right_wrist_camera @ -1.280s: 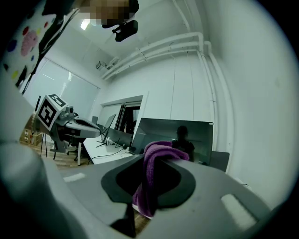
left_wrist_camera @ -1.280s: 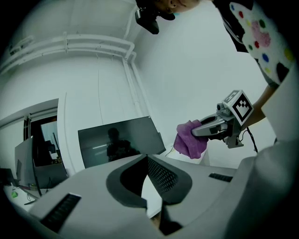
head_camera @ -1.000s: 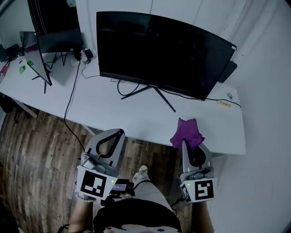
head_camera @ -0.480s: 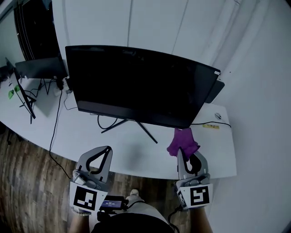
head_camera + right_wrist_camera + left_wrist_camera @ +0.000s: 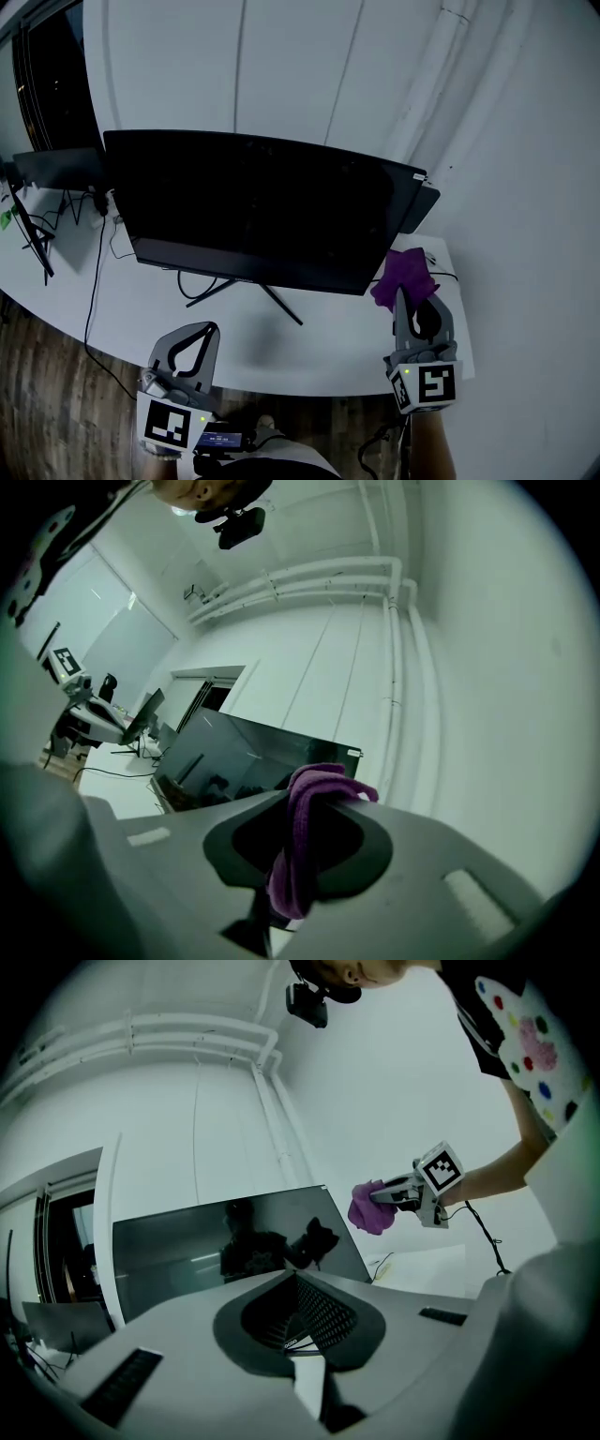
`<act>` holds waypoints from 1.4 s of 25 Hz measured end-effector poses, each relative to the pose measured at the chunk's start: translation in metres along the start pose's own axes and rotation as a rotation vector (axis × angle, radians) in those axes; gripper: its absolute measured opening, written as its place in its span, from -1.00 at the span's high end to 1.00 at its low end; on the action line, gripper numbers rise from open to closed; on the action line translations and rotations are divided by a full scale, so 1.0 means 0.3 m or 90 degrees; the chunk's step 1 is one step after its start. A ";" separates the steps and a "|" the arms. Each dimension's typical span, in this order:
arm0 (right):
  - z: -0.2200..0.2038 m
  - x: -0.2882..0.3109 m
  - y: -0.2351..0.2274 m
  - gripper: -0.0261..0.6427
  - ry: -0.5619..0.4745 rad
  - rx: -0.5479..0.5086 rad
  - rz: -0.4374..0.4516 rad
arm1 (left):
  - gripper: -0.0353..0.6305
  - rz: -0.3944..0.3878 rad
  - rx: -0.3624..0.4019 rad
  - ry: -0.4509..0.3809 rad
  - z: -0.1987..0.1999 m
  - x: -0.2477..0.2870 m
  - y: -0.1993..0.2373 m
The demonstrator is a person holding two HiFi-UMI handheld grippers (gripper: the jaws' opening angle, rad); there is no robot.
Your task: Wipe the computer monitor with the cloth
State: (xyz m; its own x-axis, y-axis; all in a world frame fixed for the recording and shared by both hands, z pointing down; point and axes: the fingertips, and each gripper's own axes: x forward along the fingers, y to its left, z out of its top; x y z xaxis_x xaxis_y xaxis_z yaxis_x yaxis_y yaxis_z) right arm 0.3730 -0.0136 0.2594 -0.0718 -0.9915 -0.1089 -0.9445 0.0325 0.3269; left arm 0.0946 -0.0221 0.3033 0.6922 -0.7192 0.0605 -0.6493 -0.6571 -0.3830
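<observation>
At the lower right of the frame, the right hand-held gripper (image 5: 403,302) has its jaws clamped on a bunched purple cloth (image 5: 405,277), just beside the right end of the curved monitor (image 5: 253,202). The left hand-held gripper (image 5: 199,330), jaws closed on nothing, hovers at lower left by the white tabletop (image 5: 347,342) edge.

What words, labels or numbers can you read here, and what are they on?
No text is readable.
Cubes on the left claw and right claw: square black-and-white markers, no letters.
The small lit screen below the left claw: too small to read.
On the monitor and purple cloth: no brand or label visible.
</observation>
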 end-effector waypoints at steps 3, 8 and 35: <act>0.035 0.049 -0.099 0.73 -0.014 -0.018 -0.035 | 0.88 -0.001 -0.033 0.006 -0.013 0.026 -0.002; 0.096 0.150 -0.256 0.73 -0.032 -0.046 -0.096 | 0.88 -0.015 -0.032 0.002 -0.002 0.072 0.007; 0.065 0.476 -0.395 0.73 0.045 -0.070 -0.145 | 0.88 -0.045 -0.046 -0.001 -0.112 0.190 0.194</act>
State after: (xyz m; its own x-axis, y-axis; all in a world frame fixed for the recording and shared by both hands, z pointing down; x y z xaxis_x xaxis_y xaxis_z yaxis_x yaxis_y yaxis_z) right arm 0.4684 -0.1567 0.1867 0.1651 -0.9780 -0.1273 -0.8928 -0.2031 0.4020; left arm 0.0858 -0.1090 0.3153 0.7379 -0.6698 0.0834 -0.6196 -0.7212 -0.3098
